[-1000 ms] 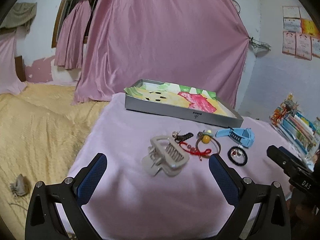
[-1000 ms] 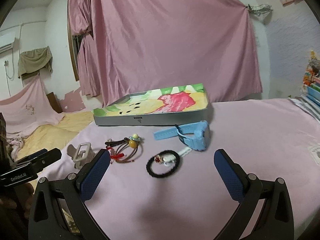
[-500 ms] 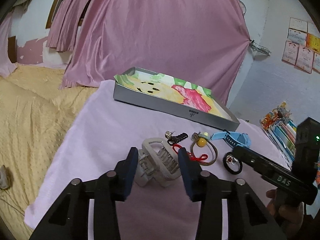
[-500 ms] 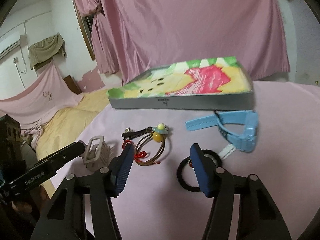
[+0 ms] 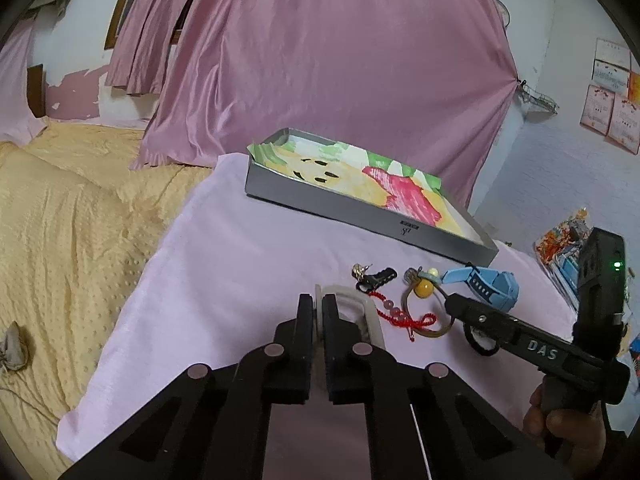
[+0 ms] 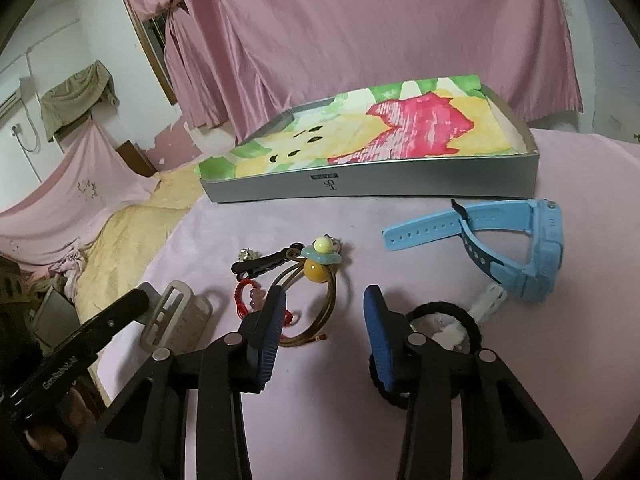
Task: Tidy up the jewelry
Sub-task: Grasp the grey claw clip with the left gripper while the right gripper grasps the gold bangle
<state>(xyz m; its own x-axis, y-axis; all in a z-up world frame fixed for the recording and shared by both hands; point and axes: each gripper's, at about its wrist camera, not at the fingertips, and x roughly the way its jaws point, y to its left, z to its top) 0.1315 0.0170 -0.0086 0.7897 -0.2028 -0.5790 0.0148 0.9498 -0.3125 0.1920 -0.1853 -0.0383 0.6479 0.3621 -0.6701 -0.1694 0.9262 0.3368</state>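
Note:
My left gripper [image 5: 319, 308] is shut on the upright handle of the grey claw clip [image 5: 366, 310], which rests on the pink cloth. In the right wrist view the same clip [image 6: 176, 316] sits at the left gripper's tip. My right gripper [image 6: 324, 320] hangs low over the brown hair tie with a yellow bead [image 6: 314, 270]; its jaws are closing, the tie's loop lies between them, and the pads are not touching it. A black hair tie [image 6: 464, 318] lies partly under the right finger. A blue watch [image 6: 532, 248] and the grey box [image 6: 400, 182] with colourful lining lie beyond.
A small black clip [image 6: 264, 262], a red cord bracelet [image 6: 242, 298] and a small stud [image 5: 357, 269] lie among the pieces. A yellow bedspread [image 5: 60, 220] drops off left of the pink cloth. Pink curtains [image 5: 320, 60] hang behind; stacked colourful items [image 5: 560, 248] stand right.
The left jaws went from wide open to shut on the claw clip's handle. The right gripper moved forward and down over the brown hair tie, and its jaws narrowed.

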